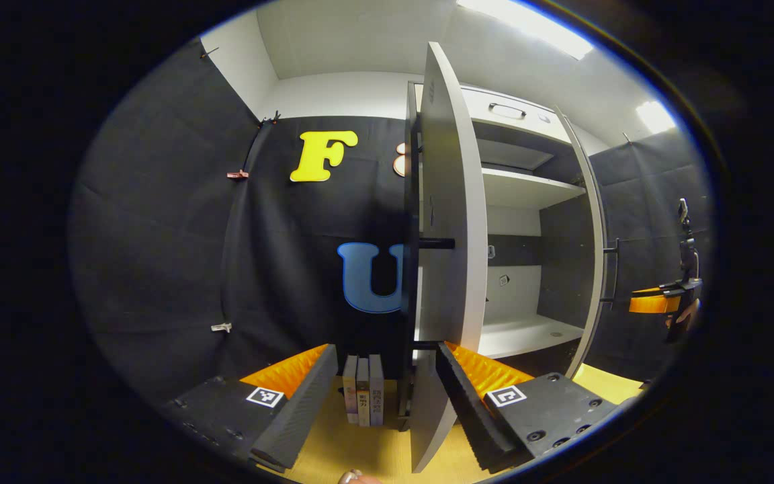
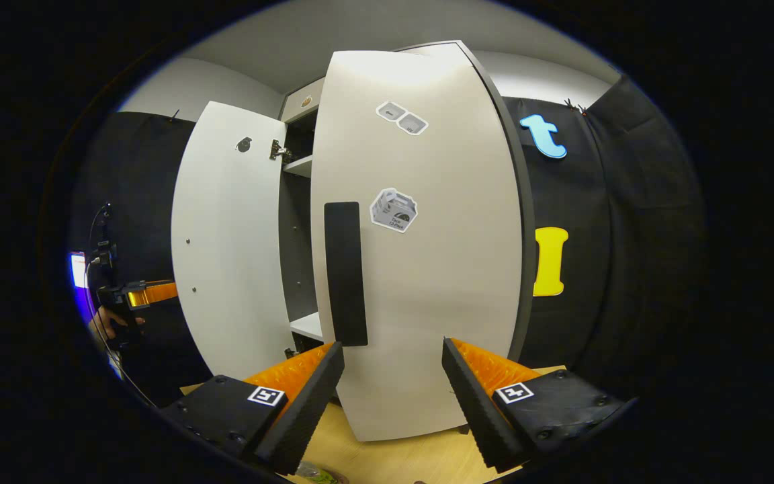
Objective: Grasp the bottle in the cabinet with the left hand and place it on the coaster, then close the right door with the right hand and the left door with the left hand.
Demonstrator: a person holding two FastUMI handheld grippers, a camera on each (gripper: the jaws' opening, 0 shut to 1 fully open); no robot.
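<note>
One cabinet [image 1: 528, 195] stands on the yellow table [image 1: 360, 450] with two doors, both swung open. In the left gripper view the left door [image 1: 451, 222] is seen almost edge-on at 12 o'clock, its black bar handle [image 1: 435, 243] sticking out toward 9 o'clock, and its lower edge sits between the two fingers of the left gripper [image 1: 387, 403], whose jaws stand wide apart and hold nothing. Three books [image 1: 363, 390] stand upright side by side on the table just left of that door. Two bare white shelves show inside the cabinet, and the right door [image 1: 592, 235] hangs open at 3 o'clock. In the right gripper view the right door's [image 2: 427, 255] outer face sits at 12 o'clock, carrying one black vertical handle [image 2: 345, 272] and three stickers; the right gripper [image 2: 394, 396] hangs just before it, jaws spread wide, empty, with the handle above its left finger. Where the bottle stands I cannot tell.
</note>
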